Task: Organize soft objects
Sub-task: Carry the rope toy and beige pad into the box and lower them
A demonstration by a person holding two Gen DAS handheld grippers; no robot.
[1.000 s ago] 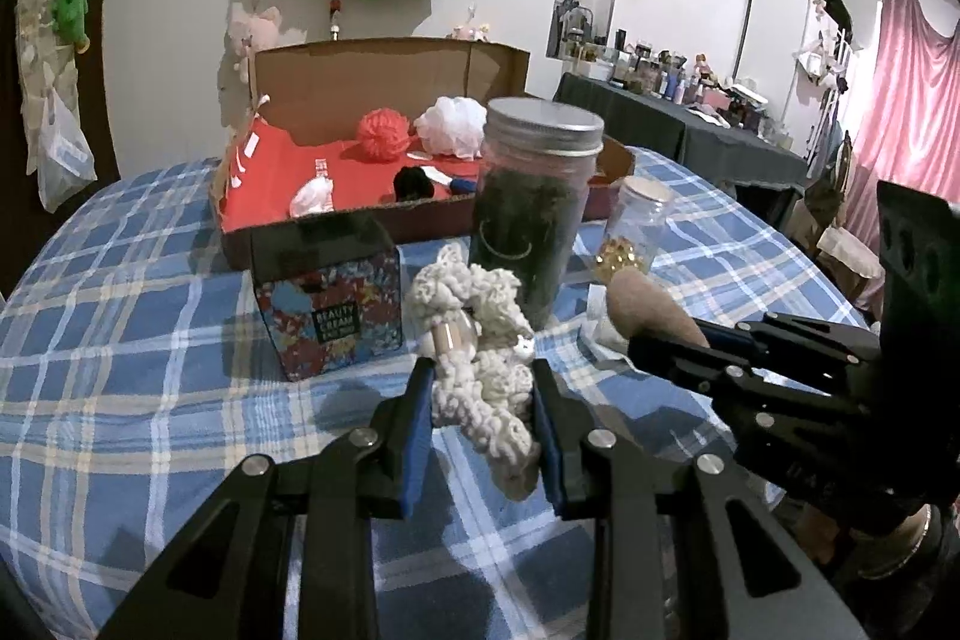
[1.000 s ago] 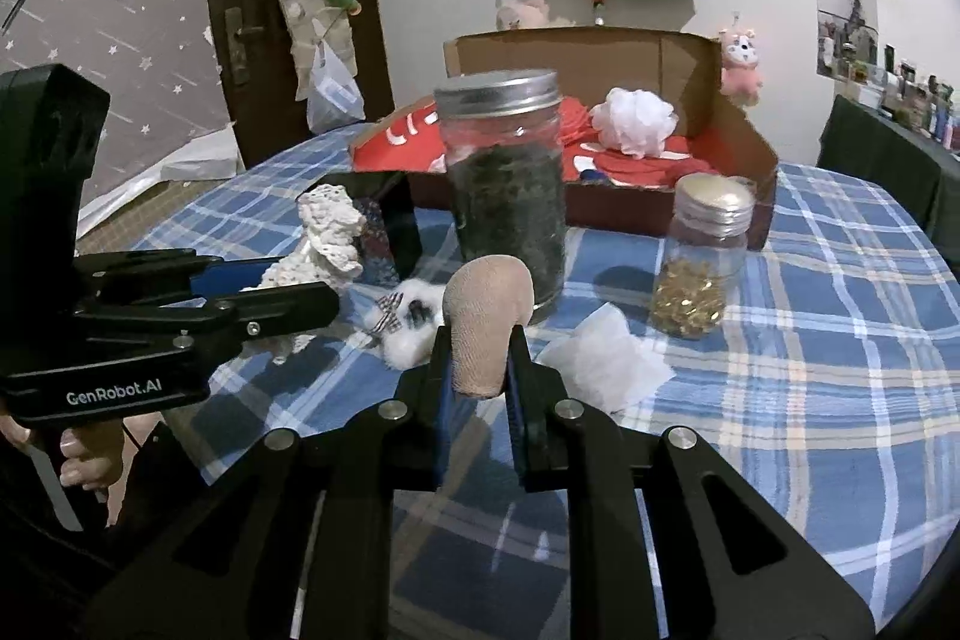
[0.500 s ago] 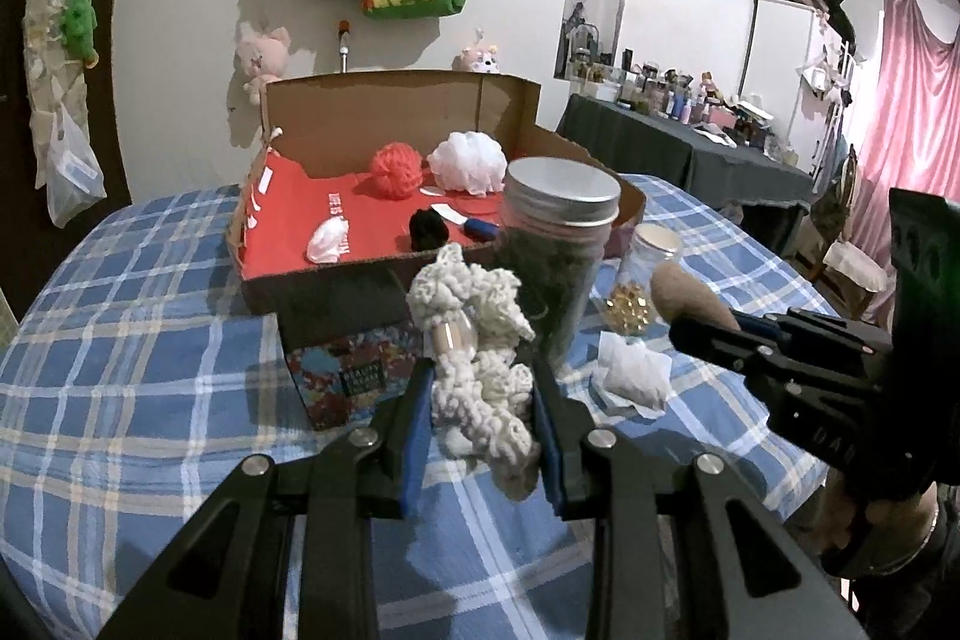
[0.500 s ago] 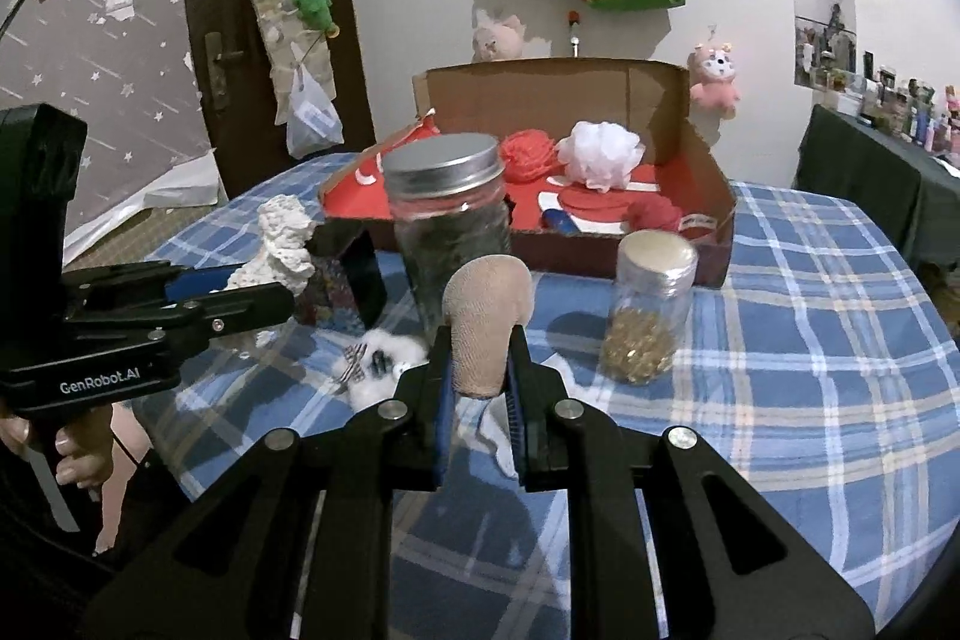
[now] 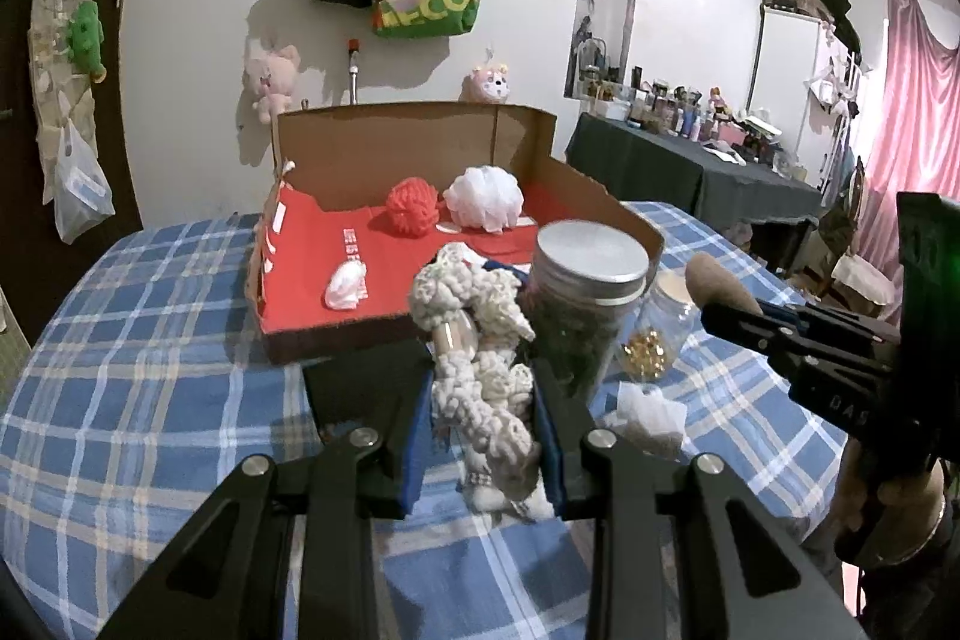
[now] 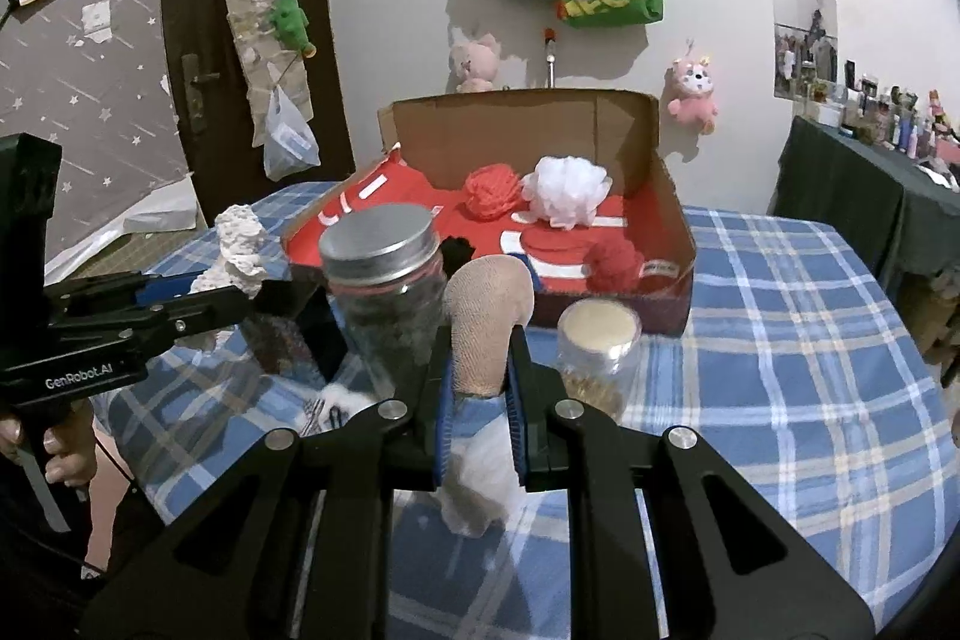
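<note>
The left gripper (image 5: 485, 421) has its jaws clamped on a cream knitted toy (image 5: 480, 340), holding it upright above the blue checked counter (image 5: 150, 388). The right gripper (image 6: 480, 388) has its jaws pressed together on a tan sponge (image 6: 489, 316) (its rounded top sticks up past the pads). Both are held near a dark jar (image 6: 387, 292) with a metal lid and a small glass jar (image 6: 597, 346). Behind them the cardboard box (image 6: 672, 208) lies open, with a red yarn ball (image 6: 492, 190) and a white pouf (image 6: 567, 190) on its red lining.
</note>
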